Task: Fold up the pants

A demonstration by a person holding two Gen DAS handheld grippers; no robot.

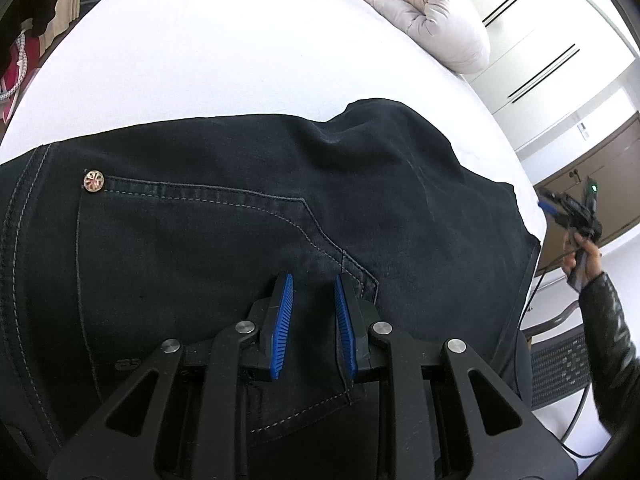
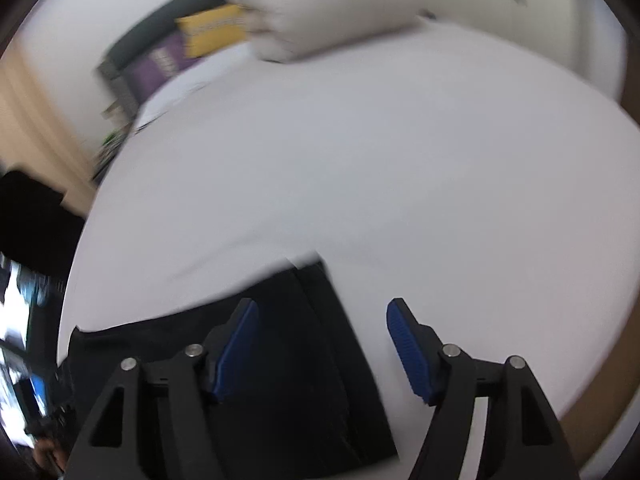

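Dark denim pants (image 1: pixel 240 216) lie spread across a white bed (image 1: pixel 224 52), with a back pocket and a metal rivet (image 1: pixel 94 181) showing. My left gripper (image 1: pixel 314 280) hovers just over the pocket seam, its blue pads a small gap apart with nothing between them. My right gripper (image 2: pixel 320 304) is open wide above the far end of the pants (image 2: pixel 296 344), near their edge on the sheet; the view is blurred. It also shows in the left wrist view (image 1: pixel 568 210), held in a hand off the bed's right side.
A pale quilted pillow (image 1: pixel 420 8) lies at the far end of the bed. White wardrobe doors (image 1: pixel 532 40) stand beyond. A black mesh chair (image 1: pixel 560 364) sits at the bed's right. Clothes and a red shoe (image 1: pixel 16 68) are at the left.
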